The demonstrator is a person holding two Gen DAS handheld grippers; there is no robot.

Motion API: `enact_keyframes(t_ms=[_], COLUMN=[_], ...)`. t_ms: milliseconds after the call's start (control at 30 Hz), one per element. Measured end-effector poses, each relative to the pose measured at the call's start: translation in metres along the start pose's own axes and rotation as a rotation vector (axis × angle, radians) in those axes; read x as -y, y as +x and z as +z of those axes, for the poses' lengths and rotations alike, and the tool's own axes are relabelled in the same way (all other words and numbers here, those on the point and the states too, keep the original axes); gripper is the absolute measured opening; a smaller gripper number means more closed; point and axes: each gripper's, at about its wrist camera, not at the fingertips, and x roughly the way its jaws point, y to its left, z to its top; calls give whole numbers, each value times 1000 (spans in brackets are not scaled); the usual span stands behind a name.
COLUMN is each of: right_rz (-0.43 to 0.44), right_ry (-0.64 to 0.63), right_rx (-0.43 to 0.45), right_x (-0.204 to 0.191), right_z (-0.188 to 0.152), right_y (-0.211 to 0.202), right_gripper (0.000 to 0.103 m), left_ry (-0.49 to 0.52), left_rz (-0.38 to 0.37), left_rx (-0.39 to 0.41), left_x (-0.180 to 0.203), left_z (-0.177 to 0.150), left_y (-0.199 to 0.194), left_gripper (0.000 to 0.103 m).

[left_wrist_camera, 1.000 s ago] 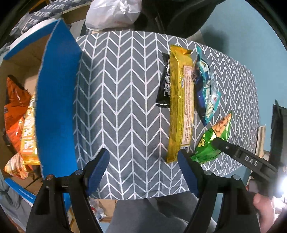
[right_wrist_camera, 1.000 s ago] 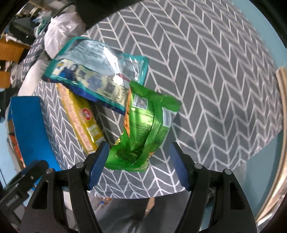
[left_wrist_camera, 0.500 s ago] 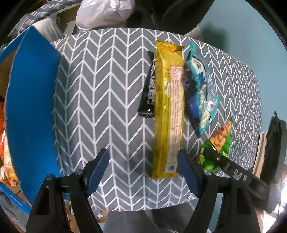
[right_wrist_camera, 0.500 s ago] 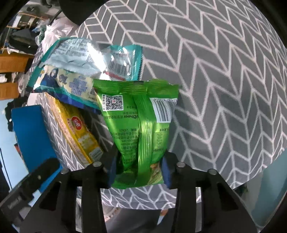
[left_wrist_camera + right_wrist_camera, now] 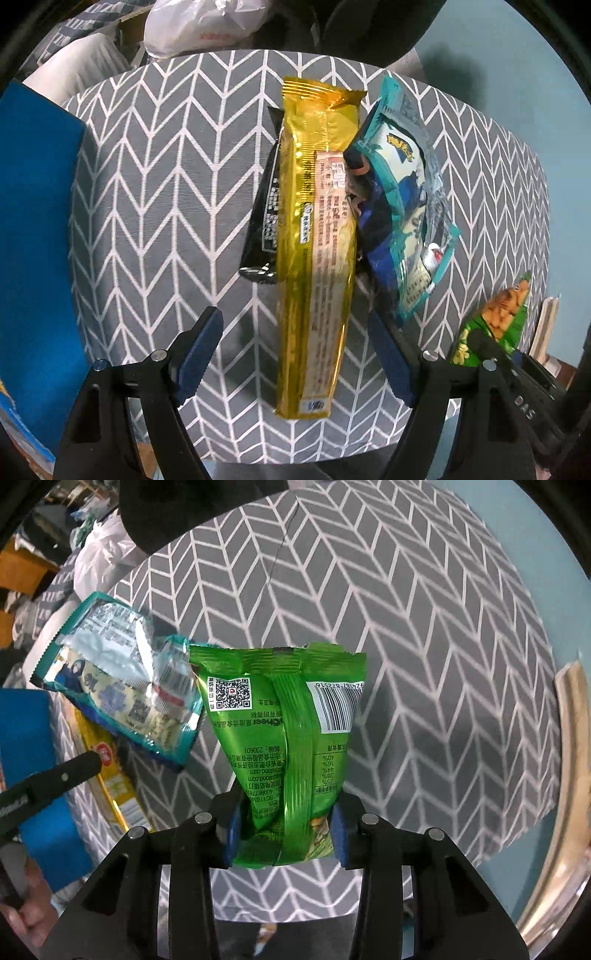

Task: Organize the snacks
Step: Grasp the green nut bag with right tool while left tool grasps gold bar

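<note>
At far left we see a blue flap [image 5: 33, 258] standing beside the table [image 5: 155, 192]; we cannot tell what it belongs to, or what it holds, as it runs out of view. The table wears a grey cloth with white chevrons, and on it, left to right, lie a black packet [image 5: 264, 221] half under a long gold pack [image 5: 317, 236], then a teal bag [image 5: 406, 206] resting partly on the gold pack's right edge. Our left gripper [image 5: 295, 354] points down over the near end of the gold pack, its blue pads spread wide on either side of it and touching nothing. At the right edge of the table our right gripper [image 5: 286, 830] has just been closing, and its jaws now pinch the lower end of a green bag [image 5: 284, 720], which stands up from the pads clear of the cloth, its barcode and square code facing the camera. Beyond the table's far side sits a white plastic bag [image 5: 207, 22] next to something dark we cannot make out. To the right, past the cloth's edge, the floor [image 5: 517, 66] is pale blue-green.
</note>
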Motion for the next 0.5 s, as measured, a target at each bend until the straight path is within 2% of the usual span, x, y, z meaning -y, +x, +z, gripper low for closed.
enact_keyframes(t_ms=[133,233,267,300,500], right_rz=[1,-1,-2,-3,-11], right_ry=[-28,-49,-55,-63,-139], right_rx=[-1,-6,-7,-8,-6], right_x=[16,26,28,30,22], right_z=[21,34,38,42,58], right_y=[-9,-15,-16,-18,-28], right_gripper=[38,38,38,38,37], left_ry=[-2,-2,-6,-12,-12], left_rz=[12,12,6,-12,5], left_rx=[21,14,7,-4,16], left_x=[10,17,19,19,14], left_z=[5,7,7,6,-5], left_y=[13,24,28,32,32], left_gripper=[80,51,38,35,33])
